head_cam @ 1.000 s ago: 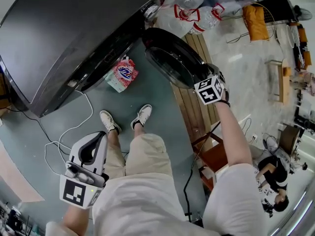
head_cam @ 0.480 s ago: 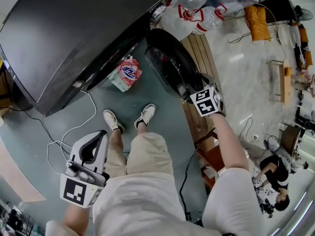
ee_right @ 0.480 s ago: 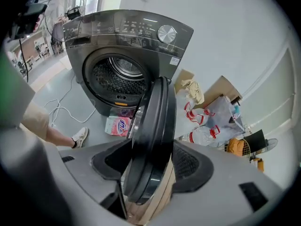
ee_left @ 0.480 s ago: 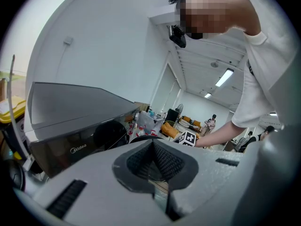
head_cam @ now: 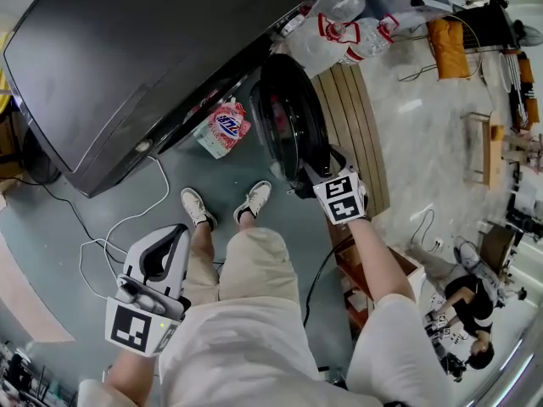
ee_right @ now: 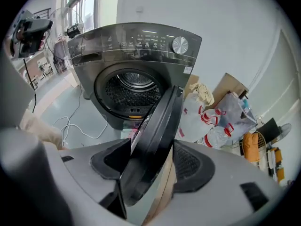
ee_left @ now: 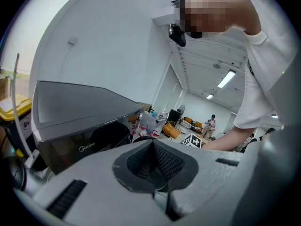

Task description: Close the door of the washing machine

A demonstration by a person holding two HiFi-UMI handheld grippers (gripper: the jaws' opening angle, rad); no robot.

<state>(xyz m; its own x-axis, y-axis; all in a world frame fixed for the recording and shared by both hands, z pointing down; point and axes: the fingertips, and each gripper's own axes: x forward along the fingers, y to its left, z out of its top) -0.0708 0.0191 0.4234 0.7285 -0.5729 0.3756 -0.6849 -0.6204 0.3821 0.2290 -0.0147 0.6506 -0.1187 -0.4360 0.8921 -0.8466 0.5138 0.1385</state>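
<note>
The dark grey washing machine (head_cam: 127, 66) stands ahead with its round black door (head_cam: 288, 125) swung partly open. My right gripper (head_cam: 310, 181) holds the door's outer rim. In the right gripper view the rim (ee_right: 157, 126) lies edge-on between the two pads, and the open drum (ee_right: 129, 91) shows behind it. Those jaws are opening a little, with the rim still between them. My left gripper (head_cam: 165, 240) hangs low at my left side, shut and empty. In the left gripper view its pads (ee_left: 155, 173) meet, with the machine (ee_left: 80, 121) beyond.
A pink detergent bag (head_cam: 222, 127) lies on the floor under the door. A white cable (head_cam: 110, 227) trails left of my feet (head_cam: 225, 206). A wooden slatted bench (head_cam: 352, 117) and plastic bags of bottles (head_cam: 348, 24) sit right of the door. Another person (head_cam: 462, 299) crouches at the far right.
The door has swung toward the machine's opening and now stands more edge-on. My right gripper moved left and nearer with it. The left gripper stayed about where it was.
</note>
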